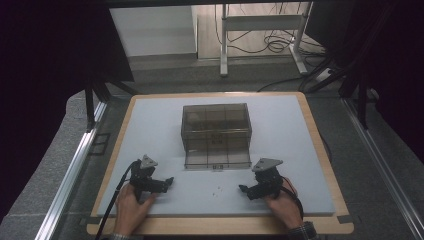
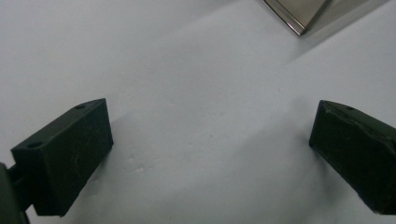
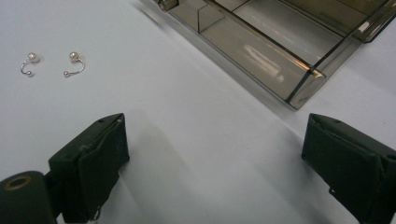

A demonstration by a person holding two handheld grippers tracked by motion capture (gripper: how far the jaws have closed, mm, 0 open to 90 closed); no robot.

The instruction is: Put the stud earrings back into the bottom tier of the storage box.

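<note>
A smoky see-through box (image 1: 216, 120) stands mid-table with its bottom drawer (image 1: 217, 159) pulled out toward me. Two small pearl earrings (image 1: 218, 189) lie on the white mat just in front of the drawer; the right gripper view shows one earring (image 3: 29, 63) beside the other earring (image 3: 74, 64), left of the drawer (image 3: 261, 51). My left gripper (image 1: 169, 181) rests on the mat left of the earrings, open and empty (image 2: 210, 149). To their right sits my right gripper (image 1: 243, 189), also open with nothing between its fingers (image 3: 215, 163).
The white mat (image 1: 150, 125) covers a wooden table (image 1: 320, 135). A corner of the box (image 2: 299, 14) shows at the top of the left gripper view. Beyond the table stand a desk frame (image 1: 260, 30) and loose cables (image 1: 280, 45) on the floor.
</note>
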